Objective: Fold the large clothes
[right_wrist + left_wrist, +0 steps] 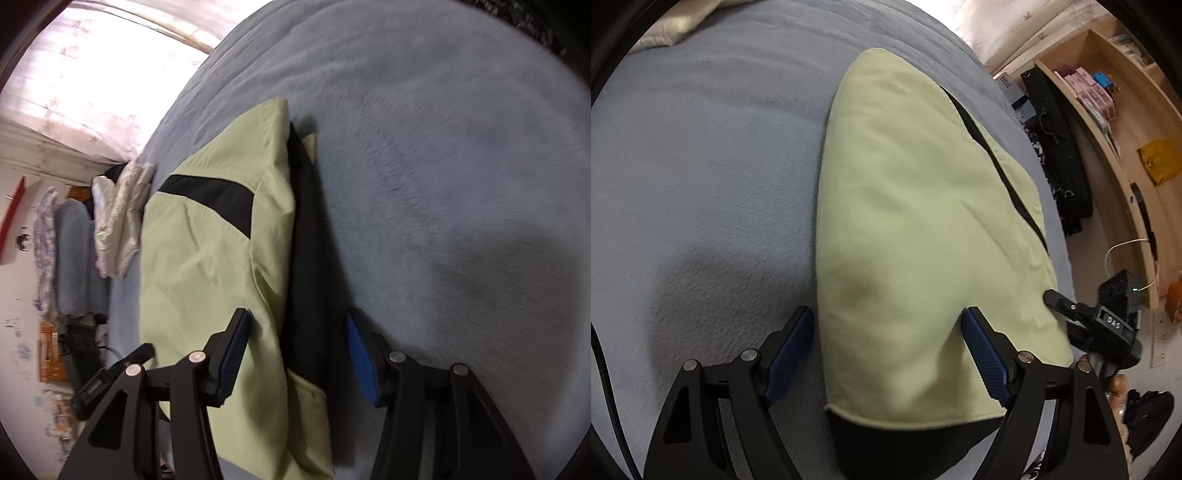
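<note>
On the blue-grey bed (701, 155) lies the folded pale-green jacket (905, 221) with black trim, near the bed's edge that faces the wooden shelves (1108, 122). Left claw (888, 328) stands wide open — its blue pads straddle the jacket's long folded side, one finger over bare blanket, the other over the green cloth, gripping nothing. Right claw (297, 328) is open about halfway, its jaws apart over the jacket's other side where a black panel shows; whether a pad brushes the fabric cannot be told. Both claws tilt steeply down toward the bed. The right-wrist view is motion-blurred. Part of the right claw shows at the jacket's edge in the left view — a bit of the hand below it, cut off by the left finger.
</note>
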`<action>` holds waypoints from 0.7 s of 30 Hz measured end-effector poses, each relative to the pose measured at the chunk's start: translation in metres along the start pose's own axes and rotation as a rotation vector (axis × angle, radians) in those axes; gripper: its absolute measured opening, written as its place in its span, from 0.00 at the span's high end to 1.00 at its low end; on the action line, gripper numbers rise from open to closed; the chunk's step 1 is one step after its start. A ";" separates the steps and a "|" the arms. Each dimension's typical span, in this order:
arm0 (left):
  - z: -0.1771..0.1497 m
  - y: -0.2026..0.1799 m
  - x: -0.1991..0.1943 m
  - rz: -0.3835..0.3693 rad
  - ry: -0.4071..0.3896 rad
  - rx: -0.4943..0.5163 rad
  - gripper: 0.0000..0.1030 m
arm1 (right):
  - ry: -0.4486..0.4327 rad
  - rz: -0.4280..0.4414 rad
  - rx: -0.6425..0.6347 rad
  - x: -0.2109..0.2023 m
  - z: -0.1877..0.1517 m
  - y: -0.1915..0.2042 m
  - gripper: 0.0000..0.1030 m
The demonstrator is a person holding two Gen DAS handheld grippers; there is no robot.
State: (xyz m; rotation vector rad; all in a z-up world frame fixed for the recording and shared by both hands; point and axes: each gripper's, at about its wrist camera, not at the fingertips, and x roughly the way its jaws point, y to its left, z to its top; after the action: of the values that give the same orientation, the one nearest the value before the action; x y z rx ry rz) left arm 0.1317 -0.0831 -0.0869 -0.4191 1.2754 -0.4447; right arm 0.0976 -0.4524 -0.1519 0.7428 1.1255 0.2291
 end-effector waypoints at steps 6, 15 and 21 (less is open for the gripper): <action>0.008 -0.004 0.017 -0.045 0.006 0.021 0.18 | 0.063 0.107 -0.070 0.031 0.012 0.013 0.47; 0.017 -0.017 0.034 -0.060 0.013 0.079 0.04 | 0.050 0.179 -0.117 0.058 0.031 0.023 0.49; 0.020 -0.032 0.032 -0.009 0.002 0.107 0.12 | 0.007 0.150 -0.157 0.053 0.029 0.030 0.80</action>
State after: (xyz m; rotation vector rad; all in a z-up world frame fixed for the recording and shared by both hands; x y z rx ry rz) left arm 0.1558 -0.1259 -0.0915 -0.3339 1.2460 -0.5187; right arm 0.1519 -0.4145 -0.1652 0.6872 1.0461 0.4418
